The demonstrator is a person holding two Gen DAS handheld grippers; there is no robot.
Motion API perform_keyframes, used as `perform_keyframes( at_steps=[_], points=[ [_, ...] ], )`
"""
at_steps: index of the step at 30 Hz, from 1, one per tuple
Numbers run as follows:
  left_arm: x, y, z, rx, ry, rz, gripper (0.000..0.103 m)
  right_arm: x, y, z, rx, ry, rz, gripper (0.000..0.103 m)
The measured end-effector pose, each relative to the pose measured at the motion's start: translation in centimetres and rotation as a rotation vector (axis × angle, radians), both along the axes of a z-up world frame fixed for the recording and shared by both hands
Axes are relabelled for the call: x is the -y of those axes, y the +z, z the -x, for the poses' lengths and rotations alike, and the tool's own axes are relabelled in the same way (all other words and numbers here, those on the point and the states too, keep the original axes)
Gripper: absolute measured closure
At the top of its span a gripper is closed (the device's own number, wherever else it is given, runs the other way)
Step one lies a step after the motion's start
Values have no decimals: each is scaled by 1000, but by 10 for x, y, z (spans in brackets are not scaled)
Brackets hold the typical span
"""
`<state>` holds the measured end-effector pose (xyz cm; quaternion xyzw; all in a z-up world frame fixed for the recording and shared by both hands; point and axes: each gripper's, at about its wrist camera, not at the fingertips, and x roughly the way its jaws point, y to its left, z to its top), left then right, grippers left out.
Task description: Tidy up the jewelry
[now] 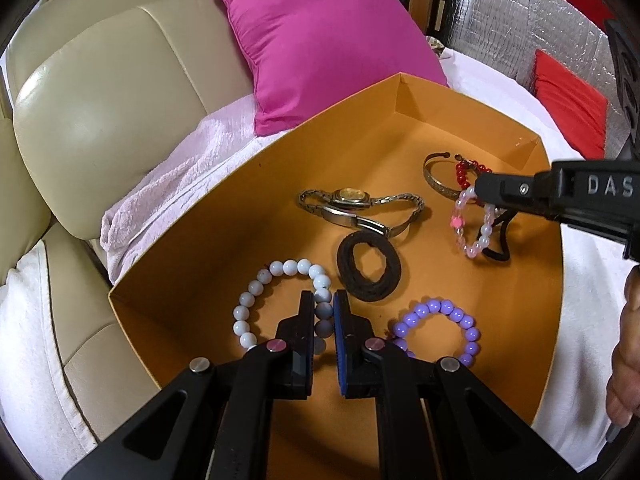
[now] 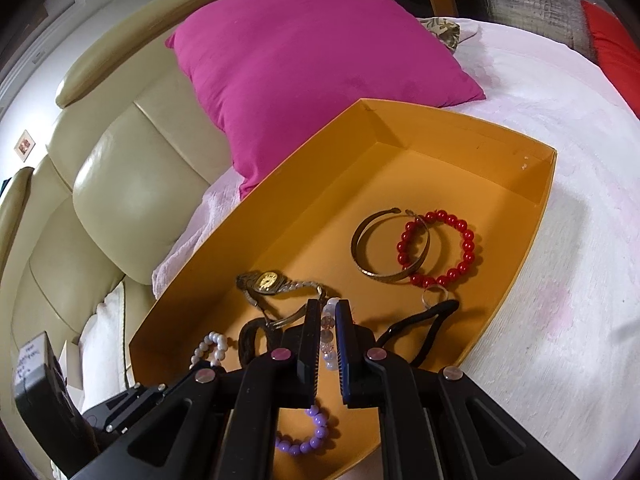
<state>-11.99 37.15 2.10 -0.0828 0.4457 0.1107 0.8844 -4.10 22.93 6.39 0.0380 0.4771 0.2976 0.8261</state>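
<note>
Both clenched, the left gripper (image 1: 333,300) pinches the pale bead bracelet (image 1: 280,304) and the right gripper (image 2: 328,312) the pink bead bracelet (image 1: 474,224), evidently for sorting, inside the orange box (image 1: 248,216).

The big white letters "DAS" can be read on the black body of the right gripper (image 1: 476,188), where it comes in from the right side of the left wrist view. The word is cut off by the edge of the picture, so the rest cannot be seen.

In the right wrist view, a white label (image 2: 30,356) is stuck on a black block at the lower left. It has small dark writing on it, but the writing is too tiny and blurry to read.

The watch (image 2: 267,281) has a gold face, but its numbers cannot be read.
</note>
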Motion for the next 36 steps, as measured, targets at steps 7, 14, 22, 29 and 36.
perform_keyframes(
  at_steps=[7,14,22,29,36],
  points=[
    [-1,-6,-3,-21,8,-15,94,2,-5,-10,-40,-9,-27,94],
    [0,-10,-5,-44,16,-16,94,0,-8,-11,-59,4,-38,94],
    [0,-8,-6,-52,25,-17,83,10,0,-9,-58,-3,-78,94],
    [4,12,1,0,80,-65,35,17,15,0,-31,6,-68,94],
    [16,31,5,-22,177,-222,25,32,34,19,49,19,-15,93]
  ],
)
